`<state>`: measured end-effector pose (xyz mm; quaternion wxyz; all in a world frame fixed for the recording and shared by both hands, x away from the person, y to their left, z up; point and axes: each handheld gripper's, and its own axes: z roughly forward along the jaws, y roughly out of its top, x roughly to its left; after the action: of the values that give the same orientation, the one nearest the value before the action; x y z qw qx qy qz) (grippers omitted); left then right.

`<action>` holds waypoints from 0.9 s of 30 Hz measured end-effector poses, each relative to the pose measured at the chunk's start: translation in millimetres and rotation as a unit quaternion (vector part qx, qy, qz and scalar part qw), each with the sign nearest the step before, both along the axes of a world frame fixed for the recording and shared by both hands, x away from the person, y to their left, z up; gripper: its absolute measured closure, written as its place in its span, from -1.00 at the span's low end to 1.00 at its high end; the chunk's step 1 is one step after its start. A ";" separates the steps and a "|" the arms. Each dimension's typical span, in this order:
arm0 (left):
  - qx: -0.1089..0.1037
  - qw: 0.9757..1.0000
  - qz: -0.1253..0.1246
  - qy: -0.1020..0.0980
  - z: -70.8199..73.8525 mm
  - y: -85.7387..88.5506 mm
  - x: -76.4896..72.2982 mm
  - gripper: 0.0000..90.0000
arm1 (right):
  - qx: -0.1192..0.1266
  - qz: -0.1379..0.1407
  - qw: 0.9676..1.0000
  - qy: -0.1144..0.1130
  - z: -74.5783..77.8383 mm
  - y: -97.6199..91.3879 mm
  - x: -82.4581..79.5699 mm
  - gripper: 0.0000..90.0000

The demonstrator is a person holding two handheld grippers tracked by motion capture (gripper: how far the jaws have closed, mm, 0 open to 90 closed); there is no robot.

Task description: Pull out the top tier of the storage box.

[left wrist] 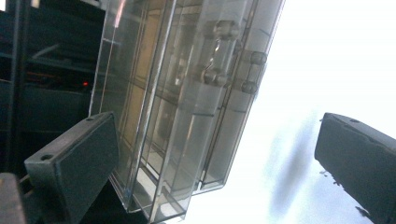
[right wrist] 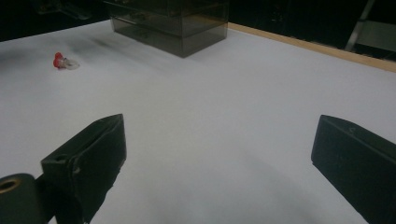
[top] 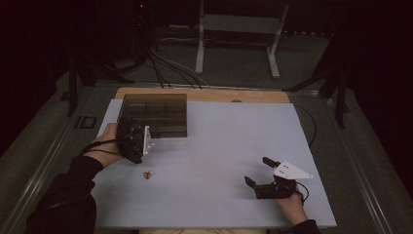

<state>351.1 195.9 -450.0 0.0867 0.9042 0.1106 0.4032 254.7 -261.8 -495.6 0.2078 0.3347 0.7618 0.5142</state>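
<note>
A smoky clear plastic compartment box (top: 155, 114) stands at the far left of the white table (top: 229, 131). My left gripper (top: 130, 127) hangs just in front of its near left corner, tilted, and points at it. In the left gripper view the box (left wrist: 187, 93) rises close ahead; the left gripper (left wrist: 210, 158) is open and its pads touch nothing. A small red and clear item (top: 148, 174) lies on the table nearer the person, also in the right gripper view (right wrist: 63, 61). My right gripper (top: 257, 170) rests low at the near right, open and empty (right wrist: 224, 154).
A wooden strip (top: 204, 95) runs along the table's far edge. Beyond it stand a white metal frame (top: 238, 24) and dark cables (top: 165, 63) on the floor. A dark sleeve (top: 63, 195) comes in at the bottom left.
</note>
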 end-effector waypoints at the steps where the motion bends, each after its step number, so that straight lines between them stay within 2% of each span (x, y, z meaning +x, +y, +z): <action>1: -0.008 1.000 -0.001 0.005 2.2 2.3 1.0 -1.00 | 0.000 0.000 1.000 0.000 0.0 0.1 0.0 -0.93; 6: -0.047 0.998 -0.010 0.031 13.0 15.2 6.7 -1.00 | 0.000 0.000 1.000 0.000 0.0 0.0 -0.1 -0.93; 8: -0.054 0.998 -0.008 0.043 15.0 19.6 8.7 -1.00 | 0.000 0.000 1.000 0.000 -0.1 0.0 0.0 -0.93; 13: -0.068 0.996 -0.011 0.051 19.7 27.6 11.2 -1.00 | -0.001 0.002 1.000 0.001 -0.5 0.7 0.0 -0.93; 14: -0.083 0.995 -0.019 0.059 22.2 31.2 12.3 -1.00 | 0.000 0.002 1.000 0.001 -0.5 0.8 0.0 -0.93; 15: -0.083 0.995 -0.019 0.059 22.2 31.2 12.3 -1.00 | 0.000 0.002 1.000 0.001 -0.5 0.8 0.0 -0.93; 16: -0.102 0.992 -0.028 0.076 24.4 34.2 13.5 -1.00 | 0.000 0.001 1.000 0.001 -0.5 0.8 0.1 -0.93; 17: -0.109 0.990 -0.032 0.081 24.8 35.5 14.3 -1.00 | 0.000 0.001 1.000 0.001 -0.5 0.9 0.0 -0.93; 22: -0.113 0.987 -0.057 0.099 27.5 41.2 18.9 -1.00 | 0.000 0.002 1.000 0.002 -0.9 1.0 0.1 -0.93; 27: -0.122 0.985 -0.065 0.106 30.2 44.3 23.2 -0.99 | -0.001 0.002 1.000 0.004 -1.3 1.0 0.3 -0.93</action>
<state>374.3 240.3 -419.8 0.2103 0.9296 0.1084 0.2825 255.0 -260.7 -496.9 0.2044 0.3352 0.7634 0.5129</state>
